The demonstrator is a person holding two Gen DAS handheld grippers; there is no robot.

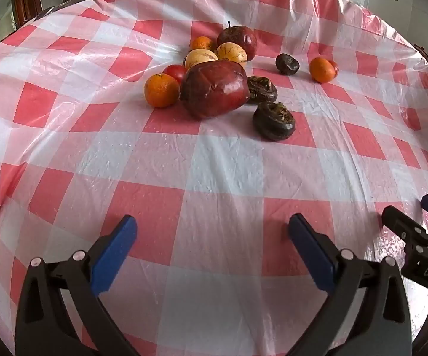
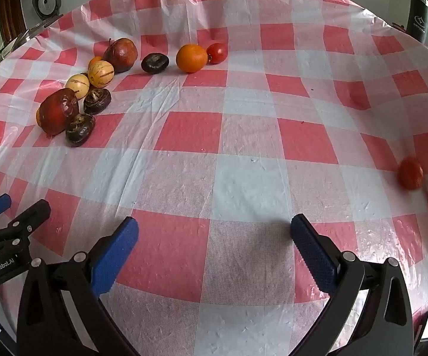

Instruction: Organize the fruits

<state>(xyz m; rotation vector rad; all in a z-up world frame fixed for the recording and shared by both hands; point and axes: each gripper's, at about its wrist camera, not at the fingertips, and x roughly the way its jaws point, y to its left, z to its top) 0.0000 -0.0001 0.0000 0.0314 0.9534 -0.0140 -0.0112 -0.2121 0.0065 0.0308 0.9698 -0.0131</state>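
A: How far is the sorting of the fruits, in your opinion?

B: I think it is at the very beginning. On the checkered tablecloth (image 1: 214, 178) the fruits lie mixed in one loose heap at the far side. A big dark red apple (image 1: 215, 89) lies on its side, touching an orange (image 1: 162, 90), and a small tomato (image 1: 175, 72) sits just behind them.

A: And the other kinds?

B: Two pale striped fruits (image 2: 100, 73) — maybe pepino melons — lie between the near apple and a second apple (image 2: 121, 54) with its stem up. Three dark, wrinkled fruits, which I cannot name surely, are spread out; the nearest one (image 1: 274, 121) is just beside the big apple. Another orange (image 2: 191, 58) and a tomato (image 2: 217, 53) touch each other to the right, apart from the heap.

A: Anything far away?

B: One red fruit (image 2: 410, 173), probably also a tomato, lies alone near the right edge, well apart from all others.

A: And the grippers?

B: The left gripper (image 1: 212, 228) and the right gripper (image 2: 214, 230) both have their jaws wide apart and hold nothing — they hover over bare cloth, side by side. So no group looks finished; all the grouping is left.
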